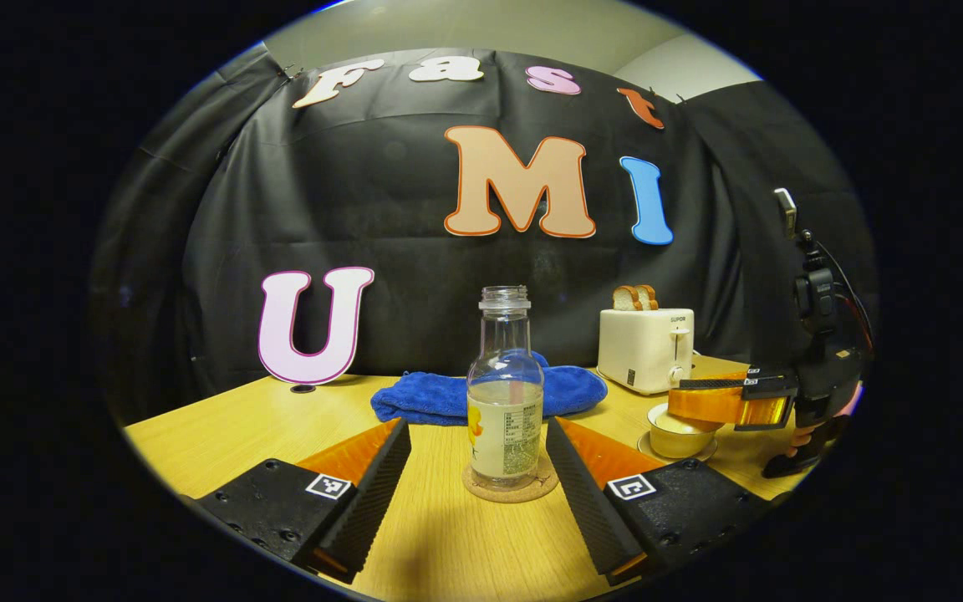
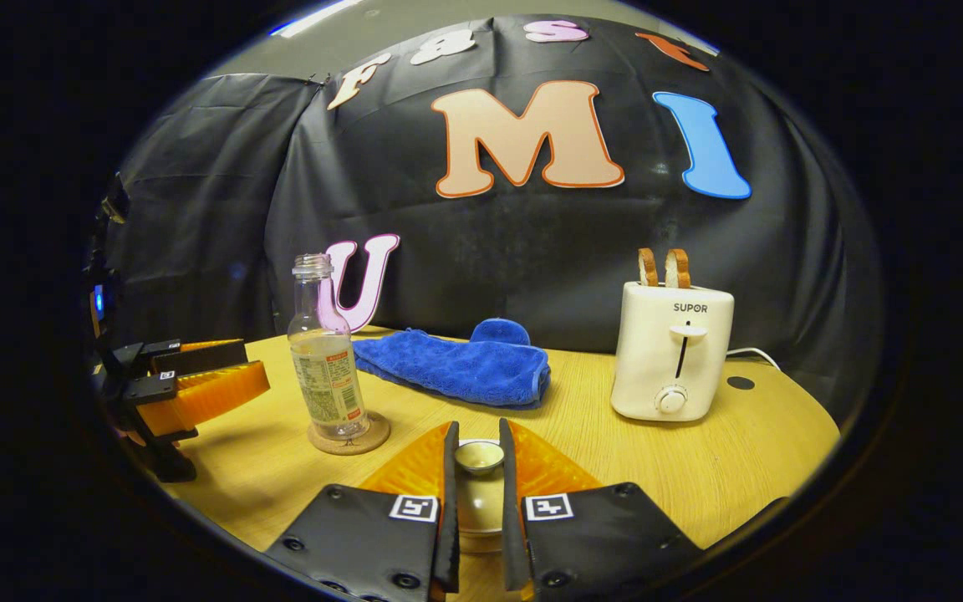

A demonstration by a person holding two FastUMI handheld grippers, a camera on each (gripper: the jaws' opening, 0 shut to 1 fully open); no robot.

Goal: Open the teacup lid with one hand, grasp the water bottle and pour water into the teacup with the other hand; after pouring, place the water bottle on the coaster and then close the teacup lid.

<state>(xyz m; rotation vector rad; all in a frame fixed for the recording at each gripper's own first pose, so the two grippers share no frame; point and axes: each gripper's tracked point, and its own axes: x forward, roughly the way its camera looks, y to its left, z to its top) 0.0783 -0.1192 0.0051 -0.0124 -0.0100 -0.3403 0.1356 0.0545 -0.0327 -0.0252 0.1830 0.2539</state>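
Your left gripper [image 1: 478, 468] gapes wide — the water bottle [image 1: 505, 401] stands on its coaster [image 1: 511, 487] at twelve o'clock, untouched. Your right gripper [image 2: 476, 456] pinches the teacup lid [image 2: 479, 457] knob.

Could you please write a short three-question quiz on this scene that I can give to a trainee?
1. True or false: the water bottle stands upright on the coaster.
2. What do the right gripper's fingers close around?
A. the blue towel
B. the knob of the teacup lid
C. the toaster
3. Fill in: the left gripper is ____, with its fingers on either side of the bottle, not touching it.

Key:
1. True.
2. B.
3. Open.
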